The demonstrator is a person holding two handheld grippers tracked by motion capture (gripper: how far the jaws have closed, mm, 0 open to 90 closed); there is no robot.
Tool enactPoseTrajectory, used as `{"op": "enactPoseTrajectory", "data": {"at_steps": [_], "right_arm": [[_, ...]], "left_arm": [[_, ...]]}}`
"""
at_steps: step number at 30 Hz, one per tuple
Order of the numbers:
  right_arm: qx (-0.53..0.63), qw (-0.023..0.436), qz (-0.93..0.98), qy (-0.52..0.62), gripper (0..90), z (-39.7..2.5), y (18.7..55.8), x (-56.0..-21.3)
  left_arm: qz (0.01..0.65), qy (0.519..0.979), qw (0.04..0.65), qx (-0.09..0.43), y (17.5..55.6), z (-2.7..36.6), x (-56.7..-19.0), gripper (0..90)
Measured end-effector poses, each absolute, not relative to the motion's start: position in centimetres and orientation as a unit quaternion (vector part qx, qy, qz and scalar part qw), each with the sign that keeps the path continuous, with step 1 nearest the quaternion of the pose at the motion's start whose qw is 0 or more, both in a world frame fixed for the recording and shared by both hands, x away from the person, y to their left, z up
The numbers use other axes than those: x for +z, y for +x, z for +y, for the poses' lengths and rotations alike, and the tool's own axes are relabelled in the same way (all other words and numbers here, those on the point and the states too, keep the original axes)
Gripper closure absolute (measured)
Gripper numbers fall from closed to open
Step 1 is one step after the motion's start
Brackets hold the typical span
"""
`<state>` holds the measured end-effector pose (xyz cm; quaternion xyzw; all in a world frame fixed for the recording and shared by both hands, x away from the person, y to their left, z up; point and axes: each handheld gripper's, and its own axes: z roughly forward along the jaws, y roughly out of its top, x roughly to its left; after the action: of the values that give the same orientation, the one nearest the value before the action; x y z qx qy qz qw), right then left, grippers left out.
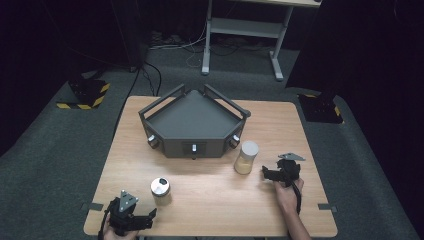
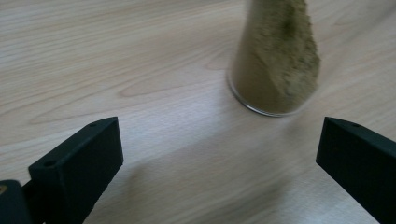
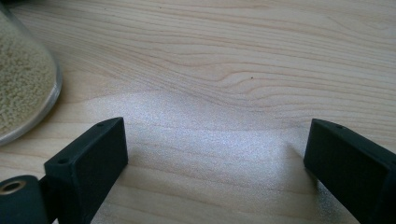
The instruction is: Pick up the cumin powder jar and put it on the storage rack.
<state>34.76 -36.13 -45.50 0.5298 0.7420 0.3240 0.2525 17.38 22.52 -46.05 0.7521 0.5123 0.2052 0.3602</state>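
A small jar with a silver lid [image 1: 160,189] stands near the table's front left; the left gripper view shows brown powder inside this jar [image 2: 275,65]. My left gripper [image 1: 150,216] rests at the front left corner, open, its jaws wide apart just short of that jar [image 2: 219,154]. A taller jar with a white lid [image 1: 246,157] holds pale grains and stands right of centre, seen at the left edge as the pale jar [image 3: 23,84]. My right gripper [image 1: 265,173] lies to its right, open with bare wood between the jaws [image 3: 215,158].
A dark grey angular tray with rails and knobs [image 1: 192,122] occupies the back middle of the wooden table [image 1: 210,200]. Beyond the table are a grey carpet, a white desk frame [image 1: 245,30] and hazard-striped bases [image 1: 87,92].
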Motion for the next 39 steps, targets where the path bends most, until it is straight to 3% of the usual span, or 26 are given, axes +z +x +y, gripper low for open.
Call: {"op": "enactPoseTrajectory", "data": {"at_steps": [19,39], "right_arm": [[0.324,0.253,0.743,0.529,5.5,-36.1,34.8,-45.5],[0.324,0.252,0.743,0.528,5.5,-36.1,34.7,-45.5]], "left_arm": [[0.487,0.745,0.397,0.223,18.6,19.3,-46.6,0.6],[0.494,0.738,0.392,0.24,20.6,17.0,-46.2,3.8]]}}
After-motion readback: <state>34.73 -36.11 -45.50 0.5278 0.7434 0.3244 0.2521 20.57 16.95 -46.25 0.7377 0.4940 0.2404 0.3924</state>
